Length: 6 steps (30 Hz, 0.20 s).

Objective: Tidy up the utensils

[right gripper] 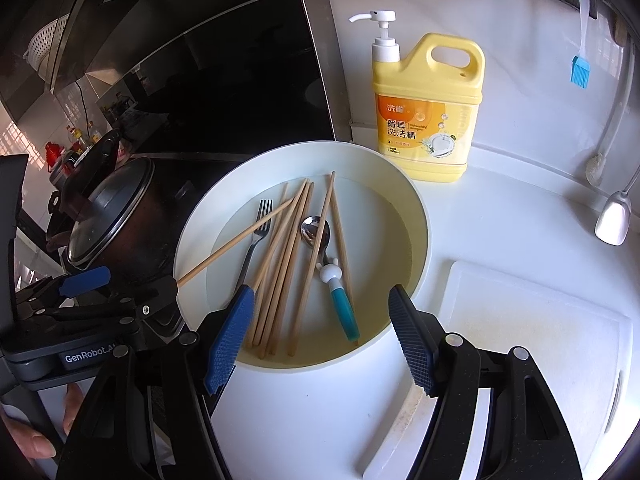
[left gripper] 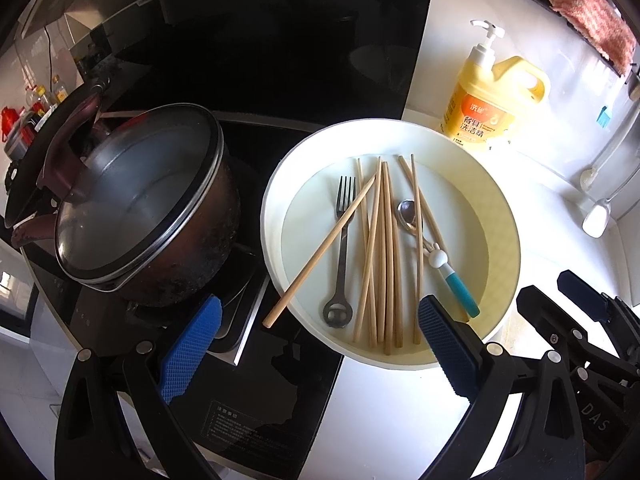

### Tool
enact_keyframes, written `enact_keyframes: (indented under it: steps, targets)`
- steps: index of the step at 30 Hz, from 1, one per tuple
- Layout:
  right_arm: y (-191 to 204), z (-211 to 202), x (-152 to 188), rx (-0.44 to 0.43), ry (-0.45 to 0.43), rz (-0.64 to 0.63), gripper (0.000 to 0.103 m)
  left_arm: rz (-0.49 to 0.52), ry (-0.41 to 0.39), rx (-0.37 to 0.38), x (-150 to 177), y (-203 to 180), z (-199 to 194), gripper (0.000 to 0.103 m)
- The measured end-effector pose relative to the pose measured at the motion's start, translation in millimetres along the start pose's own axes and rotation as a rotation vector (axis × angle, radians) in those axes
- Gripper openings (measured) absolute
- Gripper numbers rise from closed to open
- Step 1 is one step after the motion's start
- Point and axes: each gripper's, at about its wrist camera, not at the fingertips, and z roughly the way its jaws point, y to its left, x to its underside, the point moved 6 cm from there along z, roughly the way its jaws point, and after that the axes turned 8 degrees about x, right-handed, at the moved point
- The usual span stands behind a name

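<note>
Both my grippers hang open and empty at the basin's (left gripper: 276,184) 6 o'clock rim: the left gripper (left gripper: 316,344) spread wide, the right gripper (right gripper: 320,340) the same. In the basin the chopsticks (left gripper: 380,248) lie in a loose sheaf running 12 to 6, the fork (left gripper: 343,240) on their 9 o'clock side, the spoon (left gripper: 436,252) at 3 o'clock with one or two sticks across it. One stray chopstick (left gripper: 320,246) crosses the fork and pokes over the rim at 7 o'clock.

Whether this heap is sorted or waiting to be sorted, I can't tell. To lift any piece well, I'd take what lies on top, pinch near mid-length so it stays level, and keep clear of the pot (left gripper: 152,216) at 9 o'clock. The basin may hold water; the view is too glary to say.
</note>
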Motion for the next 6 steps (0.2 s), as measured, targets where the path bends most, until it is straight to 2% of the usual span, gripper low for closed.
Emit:
enact_keyframes:
  steps: [6]
  targets:
    - [1.0,0.0,0.9,0.000,0.000,0.002,0.067,-0.008,-0.002,-0.006,-0.8,3.4,-0.9,0.097]
